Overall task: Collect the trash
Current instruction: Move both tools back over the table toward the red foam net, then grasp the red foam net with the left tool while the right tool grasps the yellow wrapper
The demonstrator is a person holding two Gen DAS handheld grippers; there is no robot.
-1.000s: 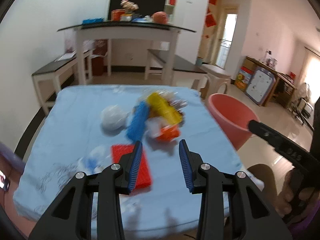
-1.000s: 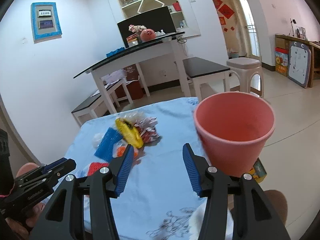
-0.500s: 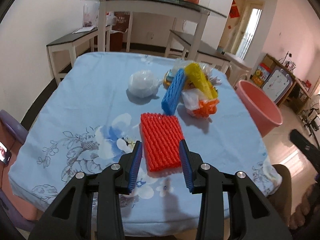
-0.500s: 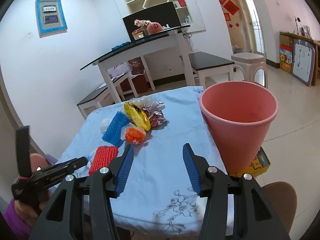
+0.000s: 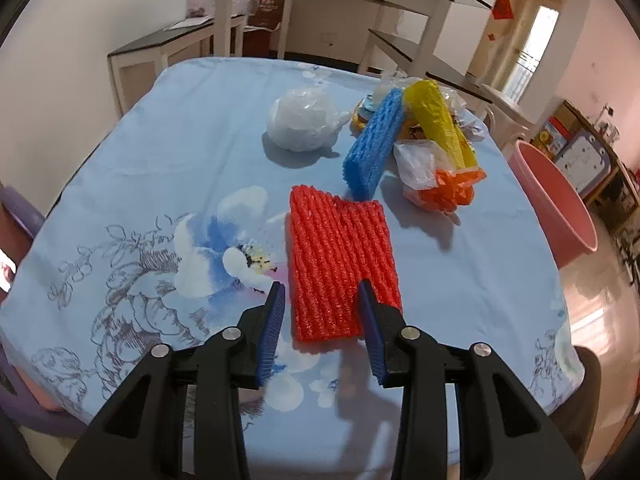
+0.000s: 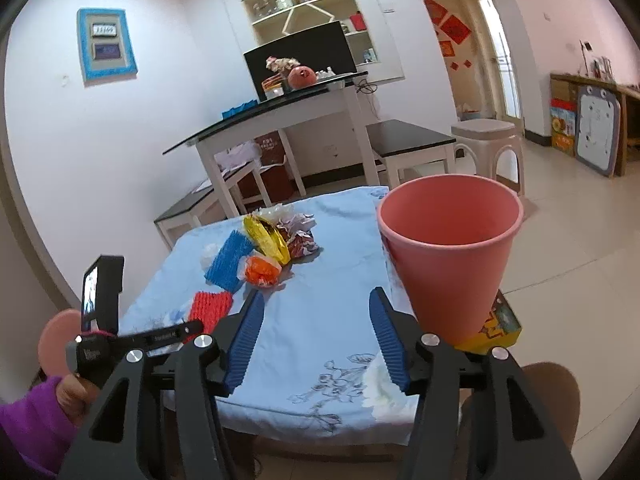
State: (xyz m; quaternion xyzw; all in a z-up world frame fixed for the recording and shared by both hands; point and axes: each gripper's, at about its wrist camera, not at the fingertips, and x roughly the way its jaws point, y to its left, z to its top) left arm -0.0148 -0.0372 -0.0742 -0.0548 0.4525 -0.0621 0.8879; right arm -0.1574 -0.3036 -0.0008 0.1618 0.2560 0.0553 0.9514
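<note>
A red foam net (image 5: pixel 340 264) lies flat on the blue flowered tablecloth (image 5: pixel 160 160). My left gripper (image 5: pixel 321 286) points down at the net's near end; its jaws are closing, one blue pad at the net's left edge, the other resting over its right part. Behind lie a blue foam net (image 5: pixel 374 148), a yellow foam net (image 5: pixel 436 124), an orange bag (image 5: pixel 452 188) and a white plastic bag (image 5: pixel 304 122). My right gripper (image 6: pixel 317 294) hovers over the table's near edge, jaws opening, nothing between them. A pink bin (image 6: pixel 448 248) stands off the table's right edge.
A hand in a purple sleeve (image 6: pixel 68 396) holds the left tool at the lower left of the right wrist view. A yellow box (image 6: pixel 496 328) lies on the floor by the bin. Behind the table stand a white desk (image 6: pixel 280 108), dark benches and a grey stool (image 6: pixel 488 140).
The left gripper has sunk toward the red net and its jaws have narrowed around the net's near end. The right gripper has shifted sideways and its jaws stand a little wider.
</note>
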